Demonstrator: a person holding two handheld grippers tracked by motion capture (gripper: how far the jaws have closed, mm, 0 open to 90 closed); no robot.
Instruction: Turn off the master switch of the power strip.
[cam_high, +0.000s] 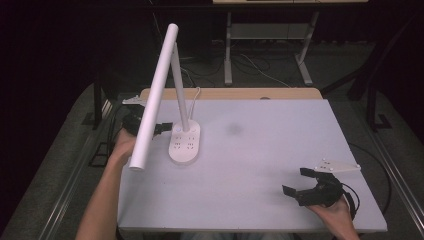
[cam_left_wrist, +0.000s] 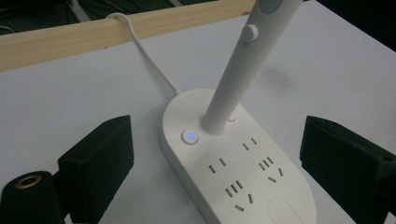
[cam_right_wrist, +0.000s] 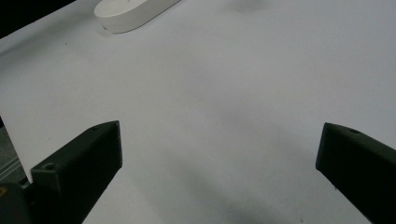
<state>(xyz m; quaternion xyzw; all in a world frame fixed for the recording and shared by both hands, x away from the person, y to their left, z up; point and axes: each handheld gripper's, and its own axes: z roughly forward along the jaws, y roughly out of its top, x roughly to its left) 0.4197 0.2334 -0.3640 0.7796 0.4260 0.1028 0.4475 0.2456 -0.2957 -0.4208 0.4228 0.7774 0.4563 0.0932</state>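
A white desk lamp stands at the table's left. Its oval base (cam_high: 185, 142) carries several socket slots and a round button lit blue (cam_left_wrist: 190, 136). The stem (cam_left_wrist: 238, 70) rises from the base, and the long tube head (cam_high: 154, 95) slants toward the front left. My left gripper (cam_high: 163, 128) sits just left of the base, partly hidden behind the tube head. In the left gripper view it (cam_left_wrist: 217, 137) is open, one jaw on each side of the base (cam_left_wrist: 243, 172) without touching it. My right gripper (cam_high: 294, 181) rests open over bare table at the front right, nothing between its jaws (cam_right_wrist: 219, 140).
The white tabletop (cam_high: 260, 150) has a wooden strip (cam_left_wrist: 93, 32) along its far edge. The lamp's white cable (cam_left_wrist: 144, 51) runs from the base over that strip. Dark floor, desk legs and cables lie beyond. The lamp base's end (cam_right_wrist: 133, 11) shows far off in the right gripper view.
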